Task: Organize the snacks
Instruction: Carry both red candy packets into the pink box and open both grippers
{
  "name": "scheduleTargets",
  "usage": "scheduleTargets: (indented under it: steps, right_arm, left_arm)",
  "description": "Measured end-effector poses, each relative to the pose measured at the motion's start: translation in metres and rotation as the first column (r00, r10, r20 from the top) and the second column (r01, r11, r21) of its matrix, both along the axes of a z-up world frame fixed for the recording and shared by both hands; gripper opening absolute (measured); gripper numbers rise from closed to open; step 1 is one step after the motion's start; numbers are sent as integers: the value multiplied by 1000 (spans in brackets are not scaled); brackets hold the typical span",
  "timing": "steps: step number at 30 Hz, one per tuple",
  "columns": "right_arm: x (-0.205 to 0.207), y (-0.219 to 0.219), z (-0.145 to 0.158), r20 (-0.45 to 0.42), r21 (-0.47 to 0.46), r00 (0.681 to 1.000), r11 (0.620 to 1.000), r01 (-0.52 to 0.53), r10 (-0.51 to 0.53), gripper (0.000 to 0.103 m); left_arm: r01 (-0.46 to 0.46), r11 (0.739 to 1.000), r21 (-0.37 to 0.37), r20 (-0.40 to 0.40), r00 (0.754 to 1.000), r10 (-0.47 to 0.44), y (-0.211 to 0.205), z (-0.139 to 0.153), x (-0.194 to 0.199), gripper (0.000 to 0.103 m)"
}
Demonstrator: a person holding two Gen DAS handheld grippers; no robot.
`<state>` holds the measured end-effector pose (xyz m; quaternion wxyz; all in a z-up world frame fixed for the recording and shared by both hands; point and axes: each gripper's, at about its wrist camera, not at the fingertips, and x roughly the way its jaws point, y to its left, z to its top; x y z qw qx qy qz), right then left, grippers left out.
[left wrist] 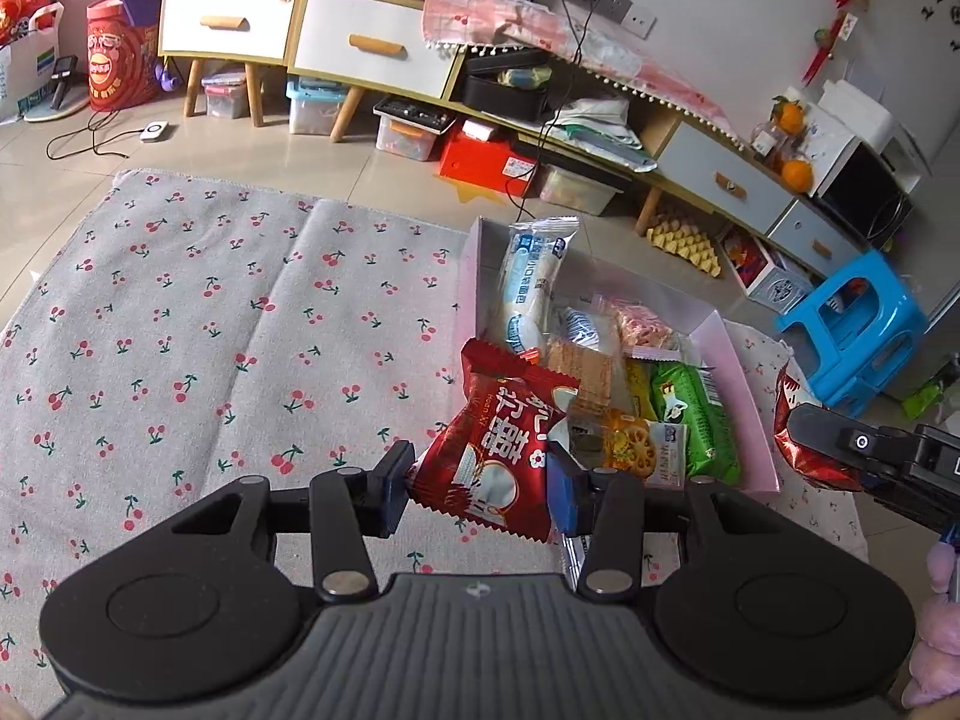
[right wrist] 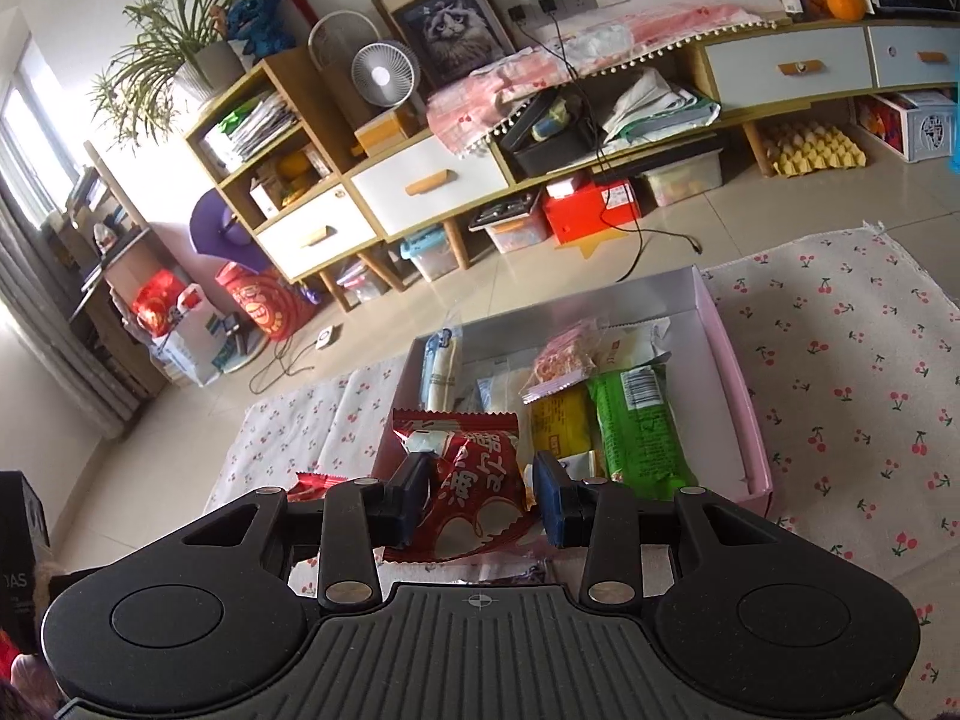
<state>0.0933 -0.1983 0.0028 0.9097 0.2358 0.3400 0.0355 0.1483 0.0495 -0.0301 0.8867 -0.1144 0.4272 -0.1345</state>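
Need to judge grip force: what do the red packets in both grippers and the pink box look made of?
Red packet in the left hand-held gripper: glossy plastic film, crimped zigzag ends, creases under the pads. Red packet in the right hand-held gripper: the same shiny film, crumpled, likely foil-lined. Pink box: thin matte walls with folded edges, probably paperboard.

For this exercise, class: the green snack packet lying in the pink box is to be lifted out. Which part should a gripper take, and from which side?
Grip the green packet across its narrow width near the middle, coming down from above. It lies flat and long, parallel to the pink box wall, so an end-on or sideways approach is probably blocked by that wall and the yellow packet beside it.
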Motion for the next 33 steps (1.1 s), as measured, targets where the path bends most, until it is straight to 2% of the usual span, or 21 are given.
scheduleTargets:
  steps: [10,14,17,22,27,31,33]
  right_arm:
    - [11,-37,-23,-53,75,992,990,118,-114,37]
    - [16,-47,-35,-81,140,986,978,154,-144,37]
    - [20,-53,-43,-90,192,984,967,170,-155,37]
    - [28,-55,-52,-102,213,982,961,176,-157,37]
    - [32,-55,-59,-103,252,984,953,170,-148,38]
    - [33,-53,-59,-103,260,986,953,157,-134,42]
    - [32,-53,-58,-109,262,985,952,156,-132,50]
  left_arm:
    - [42,999,-13,73,996,-41,-47,-11,12,42]
    - [71,997,-13,92,993,-69,-64,-15,15,42]
    - [91,996,7,116,989,-91,-72,-17,15,43]
    - [111,992,67,150,981,-120,-82,-24,12,43]
    - [110,991,74,173,978,-121,-83,-25,12,44]
    - [107,989,98,192,973,-125,-87,-25,9,47]
    - [113,988,109,193,972,-132,-89,-25,8,50]
